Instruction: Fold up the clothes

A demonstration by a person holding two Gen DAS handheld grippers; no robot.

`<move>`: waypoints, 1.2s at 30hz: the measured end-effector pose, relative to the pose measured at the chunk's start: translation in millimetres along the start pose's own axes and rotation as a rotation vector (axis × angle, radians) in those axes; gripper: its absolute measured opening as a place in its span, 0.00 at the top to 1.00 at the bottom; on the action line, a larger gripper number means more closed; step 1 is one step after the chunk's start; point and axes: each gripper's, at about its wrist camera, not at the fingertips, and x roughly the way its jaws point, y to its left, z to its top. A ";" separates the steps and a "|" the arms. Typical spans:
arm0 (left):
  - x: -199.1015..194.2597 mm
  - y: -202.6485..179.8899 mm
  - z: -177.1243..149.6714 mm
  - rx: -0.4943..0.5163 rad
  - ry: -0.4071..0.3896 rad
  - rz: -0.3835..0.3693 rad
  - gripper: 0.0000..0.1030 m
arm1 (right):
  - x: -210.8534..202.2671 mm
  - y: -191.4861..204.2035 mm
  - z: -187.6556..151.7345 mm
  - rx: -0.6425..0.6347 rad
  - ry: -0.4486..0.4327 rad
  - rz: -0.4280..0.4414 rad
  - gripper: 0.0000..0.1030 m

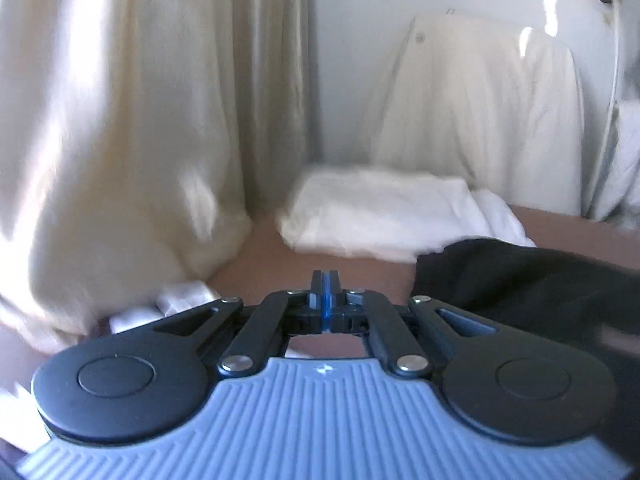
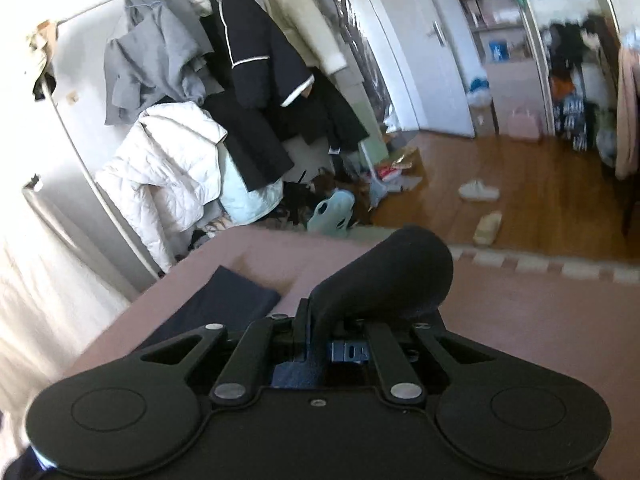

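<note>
cream curtains (image 1: 120,120) hang sunlit beside a pale wall (image 1: 352,40); a crowded clothes rack (image 2: 224,92) stands on the wooden floor (image 2: 520,184) near a white door (image 2: 424,52).

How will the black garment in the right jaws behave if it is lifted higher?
The black garment will probably hang limp: it already bulges in a soft rounded fold beyond the right gripper. It looks like light, thin fabric, so it should lift easily. The closed jaws pinch only a small part, so the rest may drag over the mauve bed surface.
</note>
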 end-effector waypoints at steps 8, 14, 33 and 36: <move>54.6 -21.1 -4.9 -0.100 0.259 -0.188 0.93 | 47.0 23.0 -31.8 -0.171 0.059 -0.100 0.92; 105.8 -57.7 -21.8 -0.095 0.434 -0.157 0.52 | 49.6 24.9 -39.8 -0.205 0.055 -0.099 0.92; 179.2 -167.9 -62.5 0.143 0.638 -0.039 0.12 | 51.6 14.5 -52.6 -0.154 0.043 -0.038 0.90; 172.8 -169.8 -65.2 0.216 0.585 -0.017 0.33 | 52.8 7.6 -52.3 -0.135 0.043 -0.024 0.90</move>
